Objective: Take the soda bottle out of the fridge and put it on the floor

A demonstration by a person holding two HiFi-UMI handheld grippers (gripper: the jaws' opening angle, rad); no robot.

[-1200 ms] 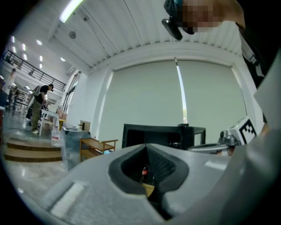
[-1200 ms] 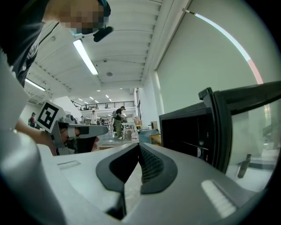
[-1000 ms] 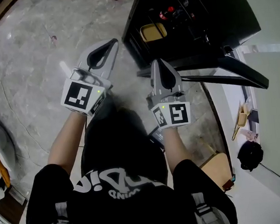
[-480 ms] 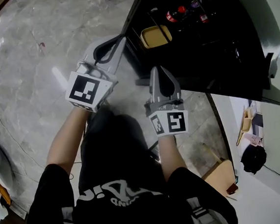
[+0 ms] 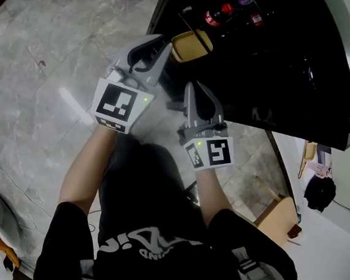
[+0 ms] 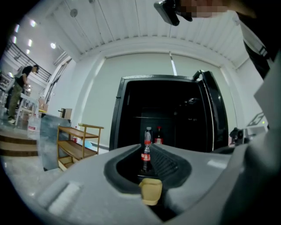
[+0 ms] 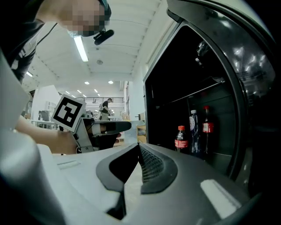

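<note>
Soda bottle [image 6: 145,157] stands upright in the fridge [image 6: 127,110], straight ahead of my left hand-held gripper [image 5: 161,41] — jaws opening, empty — right hand-held gripper [image 7: 138,148] closed, empty.

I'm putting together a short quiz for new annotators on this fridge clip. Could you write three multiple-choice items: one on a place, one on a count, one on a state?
1. Where do the bottles stand?
A. On the floor
B. Inside the open fridge
C. On the wooden rack

2. How many bottles does the right gripper view show?
A. One
B. Three
C. Five

3. How do the jaws of the right gripper stand?
A. Together, with nothing between them
B. Clamped on a bottle
C. Wide apart

Answers:
1 B: all of them stand in the dark fridge interior, and its door is swung open.
2 B: two red-capped soda bottles flank one clear white-capped bottle.
3 A: its own view shows the jaw tips meeting, and the bottles are far beyond them.
</note>
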